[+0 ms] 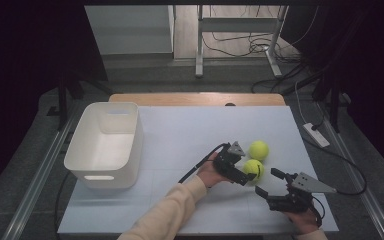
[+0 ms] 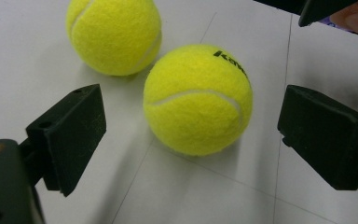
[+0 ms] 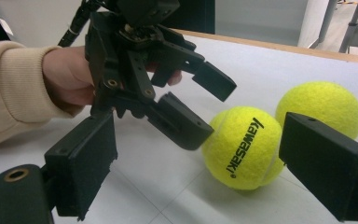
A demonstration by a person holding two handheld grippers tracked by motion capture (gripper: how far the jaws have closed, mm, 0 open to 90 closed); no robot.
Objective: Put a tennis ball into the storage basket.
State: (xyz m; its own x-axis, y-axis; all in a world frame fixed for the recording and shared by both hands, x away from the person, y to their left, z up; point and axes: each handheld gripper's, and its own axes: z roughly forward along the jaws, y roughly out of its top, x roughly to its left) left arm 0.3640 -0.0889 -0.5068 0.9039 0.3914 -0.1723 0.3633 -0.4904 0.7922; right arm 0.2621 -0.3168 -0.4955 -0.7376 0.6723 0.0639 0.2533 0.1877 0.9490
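the left gripper (image 1: 250,173) has its jaws wide apart around the near ball (image 2: 198,99) by the worktop's (image 1: 180,135) right edge, and a bump could roll it into the far ball (image 2: 114,35).

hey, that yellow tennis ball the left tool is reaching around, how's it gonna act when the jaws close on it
The fuzzy yellow tennis ball is round and sits free on the smooth white table, so a nudge would probably roll it. Its felt should grip the left tool's flat jaws. It likely gives slightly and seems light.
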